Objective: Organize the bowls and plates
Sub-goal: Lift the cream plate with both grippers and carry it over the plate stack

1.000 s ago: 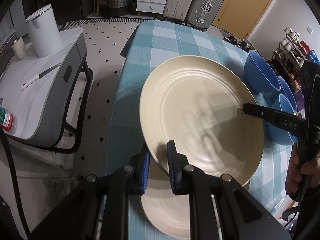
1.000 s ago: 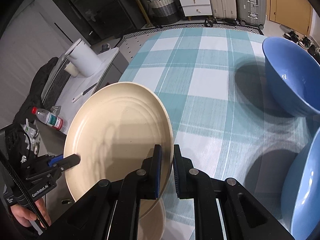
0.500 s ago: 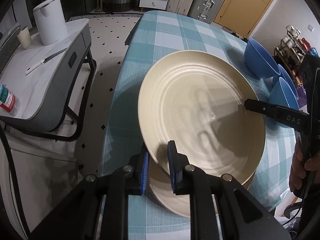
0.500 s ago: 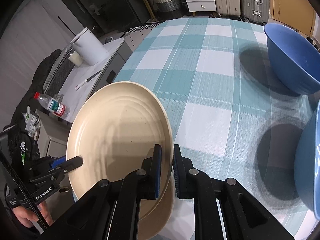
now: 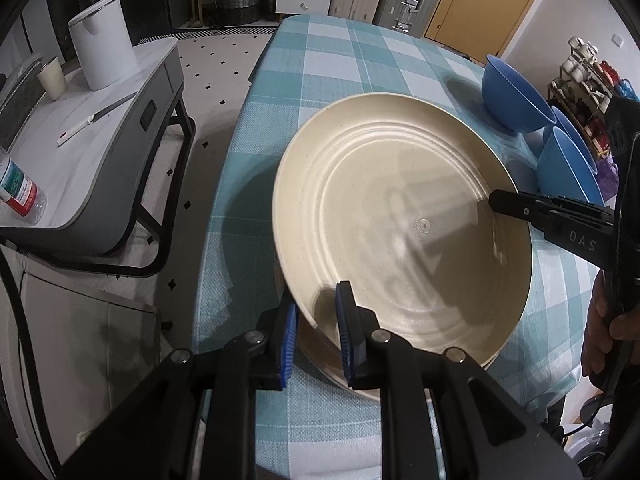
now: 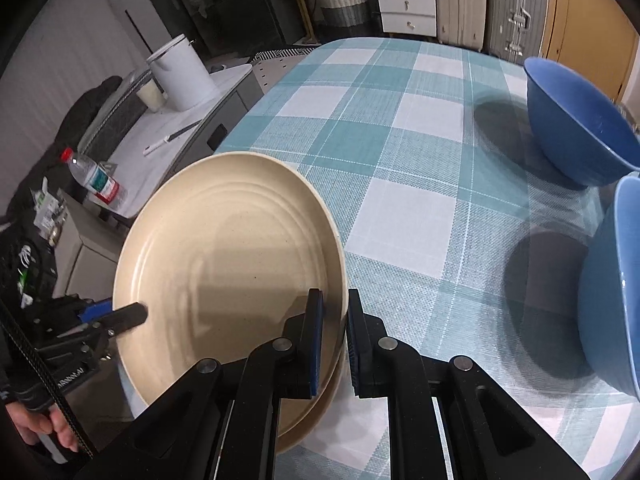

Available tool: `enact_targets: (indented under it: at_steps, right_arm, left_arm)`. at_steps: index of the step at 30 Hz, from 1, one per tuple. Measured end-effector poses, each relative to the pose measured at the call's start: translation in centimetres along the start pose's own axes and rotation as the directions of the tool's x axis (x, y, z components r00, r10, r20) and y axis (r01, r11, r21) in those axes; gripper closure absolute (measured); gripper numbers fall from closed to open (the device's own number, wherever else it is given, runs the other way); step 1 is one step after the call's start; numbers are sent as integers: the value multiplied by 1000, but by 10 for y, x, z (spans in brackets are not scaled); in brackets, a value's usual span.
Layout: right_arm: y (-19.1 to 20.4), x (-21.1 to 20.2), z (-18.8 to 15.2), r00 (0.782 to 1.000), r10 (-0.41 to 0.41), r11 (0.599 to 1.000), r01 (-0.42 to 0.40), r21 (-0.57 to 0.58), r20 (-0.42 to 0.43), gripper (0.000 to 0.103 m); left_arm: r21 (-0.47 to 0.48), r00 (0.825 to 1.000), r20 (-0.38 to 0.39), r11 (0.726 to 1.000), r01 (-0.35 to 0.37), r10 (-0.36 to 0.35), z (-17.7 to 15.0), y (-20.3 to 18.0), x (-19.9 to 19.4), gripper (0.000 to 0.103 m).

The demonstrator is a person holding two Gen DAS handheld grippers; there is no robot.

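A round cream plate (image 5: pixel 400 216) with ringed ridges and a speckled matte face sits tilted over a second plate (image 6: pixel 320 408) at the table's (image 6: pixel 400 168) near edge, its rim clamped between both the left gripper (image 5: pixel 316 320) and right gripper (image 6: pixel 335 320).

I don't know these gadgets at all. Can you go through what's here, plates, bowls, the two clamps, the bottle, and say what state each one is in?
Top plate: held tilted by its rim at two sides, just above another plate.
Lower plate: flat on the tablecloth.
Left gripper: shut on the top plate's rim.
Right gripper: shut on the opposite rim.
Blue bowls: upright, empty.
Water bottle: capped, standing.
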State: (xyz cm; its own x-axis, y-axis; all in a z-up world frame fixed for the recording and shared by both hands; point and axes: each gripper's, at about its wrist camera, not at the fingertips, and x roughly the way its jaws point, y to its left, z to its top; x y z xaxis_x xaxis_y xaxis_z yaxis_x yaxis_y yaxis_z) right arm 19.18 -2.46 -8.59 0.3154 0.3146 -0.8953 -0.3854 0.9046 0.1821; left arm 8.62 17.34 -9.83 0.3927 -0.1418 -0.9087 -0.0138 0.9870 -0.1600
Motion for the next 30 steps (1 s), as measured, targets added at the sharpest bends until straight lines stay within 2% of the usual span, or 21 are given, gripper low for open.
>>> enact_targets:
  at_steps: [14, 20, 27, 30]
  right_arm:
    - [9, 2, -21, 998, -63, 994, 63, -88, 11, 90]
    - [8, 2, -23, 998, -57, 994, 58, -90, 14, 90]
    - [5, 5, -24, 999, -41, 996, 41, -79, 1, 90]
    - [3, 7, -25, 1000, -28, 998, 27, -62, -5, 90]
  left_arm:
    - [38, 998, -9, 997, -63, 63, -17, -4, -1, 86]
    - [39, 998, -5, 997, -70, 70, -22, -5, 0, 86]
    - [62, 997, -5, 995, -75, 76, -24, -10, 5, 78]
    - [51, 999, -16, 997, -51, 52, -24, -8, 7, 73]
